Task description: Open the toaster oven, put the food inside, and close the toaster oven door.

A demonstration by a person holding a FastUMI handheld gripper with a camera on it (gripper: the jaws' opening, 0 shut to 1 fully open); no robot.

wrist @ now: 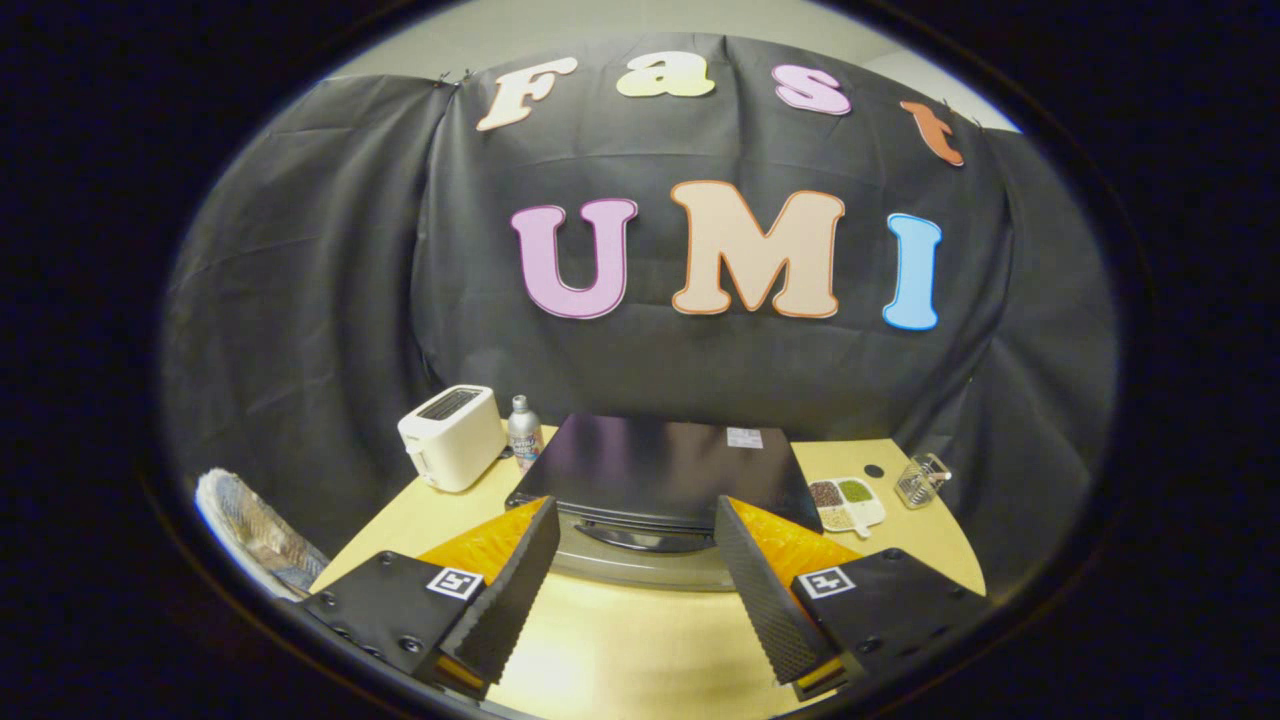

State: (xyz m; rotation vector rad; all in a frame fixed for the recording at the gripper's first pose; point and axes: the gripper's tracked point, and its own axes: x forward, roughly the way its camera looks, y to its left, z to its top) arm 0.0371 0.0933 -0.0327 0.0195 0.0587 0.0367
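- Gripper view, toaster oven [660,470]: dark, flat-topped box standing on the wooden table [620,640], just ahead of the fingers and seen from above and in front. Door shut; its pale front panel and dark bar handle [645,540] lie between the two fingertips.
- Handling, judged: rigid metal-and-glass body, likely heavy enough to stay put under a gentle pull. The door probably hinges along its lower edge and swings downward. The handle is the place to take hold; smooth, so a centred, square grip guards against slipping.
- Food: a divided dish [848,503] with dark and green portions sits beside the oven's right side, near a small clear holder [920,482]. Whether this is the item meant for the oven cannot be told.
- Other stock: a pale slot toaster [452,436] and a small bottle [524,432] stand at the oven's left; a woven basket [255,535] rests off the table's left edge.
- Gripper [637,545]: fingers spread wide, holding nothing, tips apart from the oven and flanking the handle.
- Pose: held above the table, angled down and forward, aimed squarely at the door.
- Progress, judged: first step not yet done.
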